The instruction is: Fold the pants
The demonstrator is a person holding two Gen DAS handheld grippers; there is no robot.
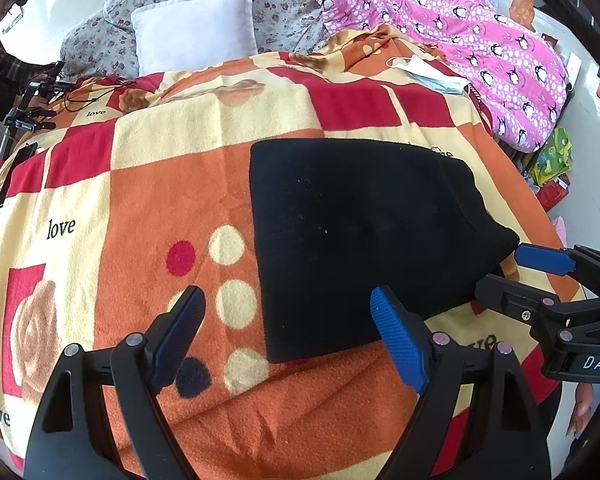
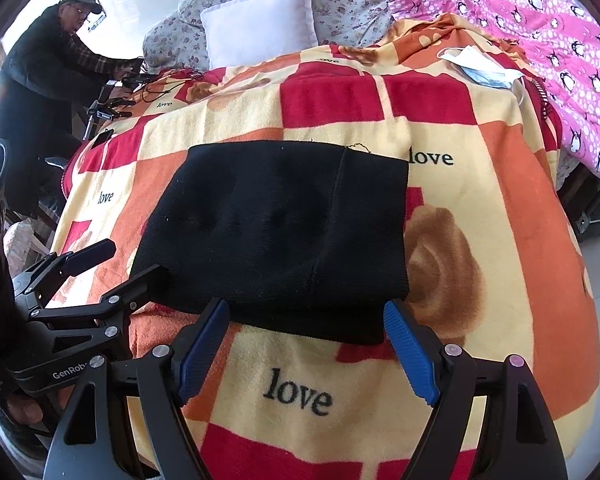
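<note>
Left tool (image 1: pixel 288 316): I have it wide open with nothing between the pads, hovering over the near edge of the bed; its right pad sits over the near left corner of the pants.
Right tool (image 2: pixel 306 330): also wide open and empty, poised just short of the pants' near hem.
Pants (image 2: pixel 276 228): black, lying flat on the blanket (image 2: pixel 300 396) toward the near edge of the bed, already down to a compact, roughly square packet. I judge the folding to be mostly done, perhaps one fold or a tidy-up left.
Handling: I expect soft, limp knit, light, with no stiffness; several layers are stacked, so a shallow pinch could lift only the top one and spoil the packet.
Where to grip: I would take the two near corners, one per tool, biting through all the layers at the hem.
Risk: the fleecy blanket may come up with the cloth if I dig too low.
Farther off: a face mask (image 2: pixel 484 66) toward the far right of the bed, a white pillow (image 2: pixel 260 20) at the far edge.
</note>
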